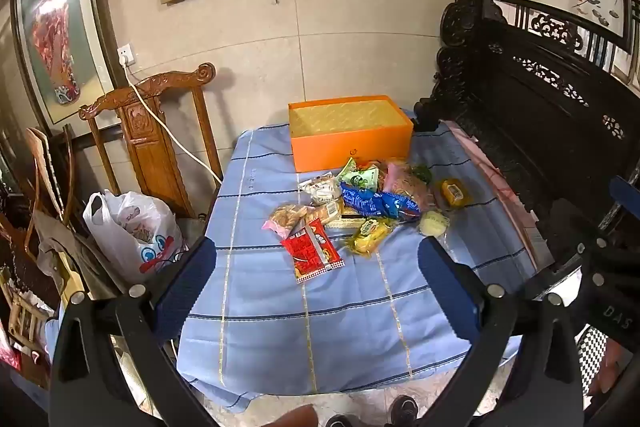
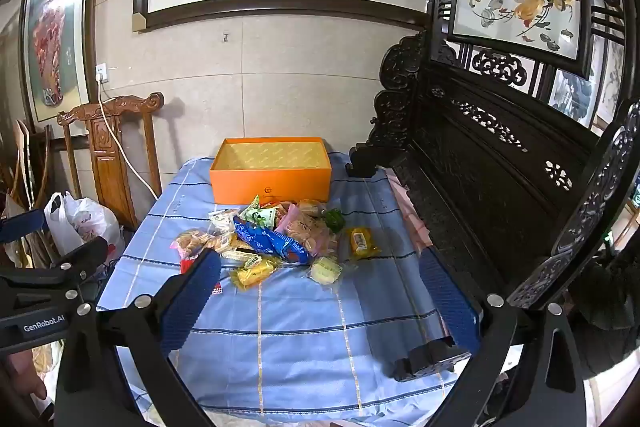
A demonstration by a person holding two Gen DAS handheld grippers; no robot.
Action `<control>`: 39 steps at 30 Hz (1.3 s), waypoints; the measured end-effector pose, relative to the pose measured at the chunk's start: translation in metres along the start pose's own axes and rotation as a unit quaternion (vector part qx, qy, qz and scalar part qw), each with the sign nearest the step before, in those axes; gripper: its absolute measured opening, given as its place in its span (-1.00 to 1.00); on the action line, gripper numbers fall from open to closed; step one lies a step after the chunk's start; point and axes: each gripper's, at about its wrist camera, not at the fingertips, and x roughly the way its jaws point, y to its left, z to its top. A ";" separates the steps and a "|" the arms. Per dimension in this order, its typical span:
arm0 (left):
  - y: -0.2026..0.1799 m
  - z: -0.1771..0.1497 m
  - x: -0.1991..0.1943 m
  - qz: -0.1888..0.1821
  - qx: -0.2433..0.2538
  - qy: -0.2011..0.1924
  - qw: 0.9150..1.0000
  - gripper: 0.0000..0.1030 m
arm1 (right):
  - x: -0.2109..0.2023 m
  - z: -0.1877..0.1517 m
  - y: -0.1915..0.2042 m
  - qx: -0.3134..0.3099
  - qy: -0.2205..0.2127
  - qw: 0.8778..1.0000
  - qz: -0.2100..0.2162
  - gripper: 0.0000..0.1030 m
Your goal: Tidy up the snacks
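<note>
Both our grippers, left (image 1: pixel 316 263) and right (image 2: pixel 320 275), hang released and empty over the cloth (image 1: pixel 340 307), snacks (image 1: pixel 360 203) heaped before the empty box (image 1: pixel 352 147), so we should take edge packets singly.

The box (image 2: pixel 270 179) is orange outside with a patterned yellow lining. The tablecloth (image 2: pixel 304 339) is light blue with dark blue and pale yellow lines

A matt orange cardboard box (image 2: pixel 271 183) sits on a surface draped in soft blue woven cloth (image 2: pixel 304 339) with stitched stripes, beside glossy, crinkled plastic snack wrappers (image 2: pixel 276 239). Polished carved wood forms the chair (image 1: pixel 160 131) and the dark bench (image 2: pixel 500 179); a thin white plastic bag (image 1: pixel 132 227) slumps nearby.
</note>
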 end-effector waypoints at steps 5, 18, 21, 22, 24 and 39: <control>0.002 0.000 -0.001 -0.001 0.002 0.000 1.000 0.92 | 0.000 -0.001 0.001 -0.002 0.000 1.000 -0.002 0.93; 0.001 -0.003 0.002 0.004 0.003 0.003 1.000 0.92 | 0.001 -0.001 0.002 -0.003 0.001 1.000 -0.002 0.93; 0.000 -0.004 0.004 0.003 0.002 0.004 1.000 0.92 | 0.002 -0.001 0.003 -0.003 0.002 1.000 -0.002 0.93; -0.001 -0.005 0.006 0.000 0.002 0.005 1.000 0.92 | 0.002 -0.001 0.003 -0.002 0.002 1.000 -0.002 0.93; 0.000 -0.006 0.009 -0.007 0.000 0.009 1.000 0.92 | 0.002 -0.001 0.003 -0.003 0.001 1.000 -0.002 0.93; 0.013 -0.021 0.009 -0.016 -0.033 0.037 0.999 0.92 | 0.005 -0.001 0.001 0.000 0.001 1.000 -0.003 0.93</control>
